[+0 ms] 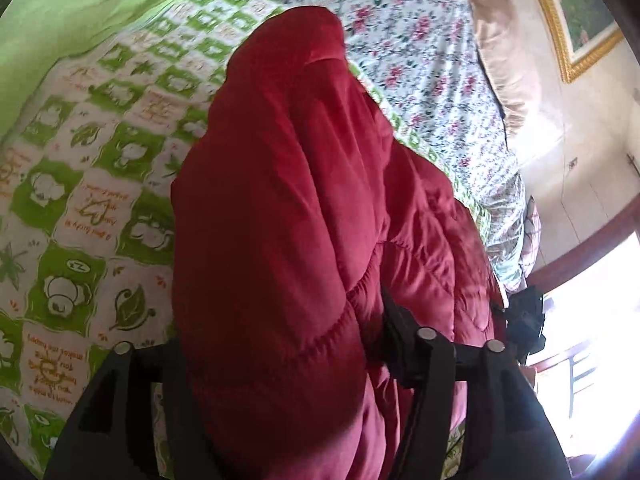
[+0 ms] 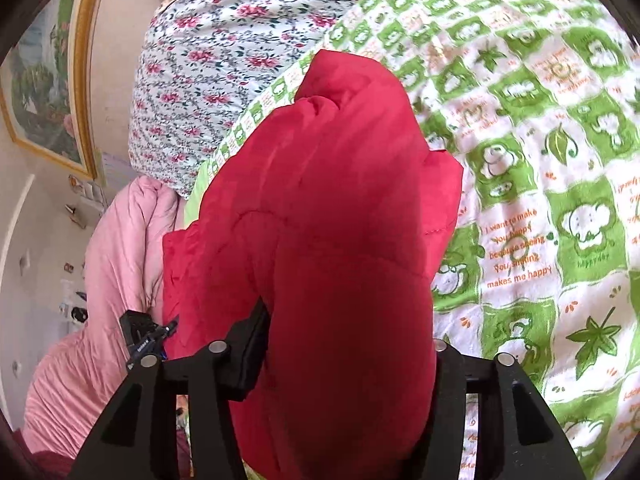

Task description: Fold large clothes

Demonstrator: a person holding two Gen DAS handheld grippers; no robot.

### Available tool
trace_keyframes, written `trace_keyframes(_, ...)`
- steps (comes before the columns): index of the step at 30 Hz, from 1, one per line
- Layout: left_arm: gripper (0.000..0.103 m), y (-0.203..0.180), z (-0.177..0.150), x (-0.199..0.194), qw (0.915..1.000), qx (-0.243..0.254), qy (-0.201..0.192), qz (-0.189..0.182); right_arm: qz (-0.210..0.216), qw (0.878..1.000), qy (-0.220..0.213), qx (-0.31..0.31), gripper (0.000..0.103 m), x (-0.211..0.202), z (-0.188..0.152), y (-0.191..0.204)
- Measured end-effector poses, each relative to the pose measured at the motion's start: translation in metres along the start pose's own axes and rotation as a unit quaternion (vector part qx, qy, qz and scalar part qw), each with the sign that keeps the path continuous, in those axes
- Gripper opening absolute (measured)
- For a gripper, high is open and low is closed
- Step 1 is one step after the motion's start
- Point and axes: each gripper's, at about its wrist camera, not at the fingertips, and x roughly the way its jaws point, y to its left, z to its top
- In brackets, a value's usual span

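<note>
I am holding a bunched red padded jacket (image 1: 288,216) between the jaws of both tools; my left gripper (image 1: 280,356) is standing part open with a thick roll of quilted fabric filling the gap, and whether its pads are pressing I cannot tell; my right gripper (image 2: 340,344) is the same, part open around a fat red bulge, grip uncertain. The risk I am judging: the puffy, slick fabric is likely to be sliding out of loose jaws, so the fold could be springing apart or dropping crooked; with so much bulk at the fingers, I may also be pinching only one layer. The jacket is looking deep red, stitched in puffed channels, rising from six o'clock toward twelve in both views and blocking the middle. Beyond it the green-and-white checked quilt (image 1: 92,184) is spreading at nine o'clock in the left view, at three in the right; farther, a floral sheet (image 1: 420,40) is lying toward twelve.
</note>
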Motion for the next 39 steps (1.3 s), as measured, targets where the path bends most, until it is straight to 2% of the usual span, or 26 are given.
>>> trace_keyframes(6,0.075,-0.007,0.001,-0.004,0.9994,0.01,0.005,0.032,-0.005,1.0,0.0,0.011,0.068,-0.003,-0.005,-0.012)
trace_keyframes(10,0.079,-0.011,-0.001,-0.019,0.9981,0.016,-0.002,0.06,-0.018,1.0,0.002,0.013,0.076,-0.005,-0.005,-0.011)
trace_keyframes(12,0.08,-0.016,-0.002,-0.029,0.9958,0.028,-0.012,0.086,-0.024,1.0,0.001,0.013,0.08,-0.006,-0.006,-0.01)
trace_keyframes(16,0.08,-0.037,-0.005,-0.058,0.9813,0.083,-0.043,0.168,-0.051,0.999,-0.009,0.003,0.082,-0.007,-0.005,-0.001)
trace_keyframes(19,0.08,-0.045,-0.009,-0.072,0.9731,0.103,-0.059,0.197,-0.077,0.997,-0.018,-0.004,0.082,-0.01,-0.006,0.009)
trace_keyframes(23,0.08,-0.051,-0.016,-0.083,0.9749,0.112,-0.065,0.181,-0.108,0.993,-0.046,-0.022,0.082,-0.022,-0.008,0.024)
trace_keyframes(28,0.08,-0.08,-0.027,-0.074,0.9766,0.129,-0.068,0.157,-0.135,0.987,-0.079,-0.047,0.082,-0.043,-0.012,0.041)
trace_keyframes(35,0.08,-0.122,-0.039,-0.056,0.9716,0.177,-0.073,0.14,-0.172,0.969,-0.143,-0.104,0.082,-0.072,-0.023,0.075)
trace_keyframes(37,0.08,-0.128,-0.042,-0.049,0.97,0.187,-0.07,0.139,-0.173,0.964,-0.145,-0.137,0.082,-0.069,-0.025,0.094)
trace_keyframes(39,0.08,-0.131,-0.045,-0.043,0.9698,0.19,-0.064,0.139,-0.17,0.963,-0.129,-0.166,0.082,-0.057,-0.027,0.11)
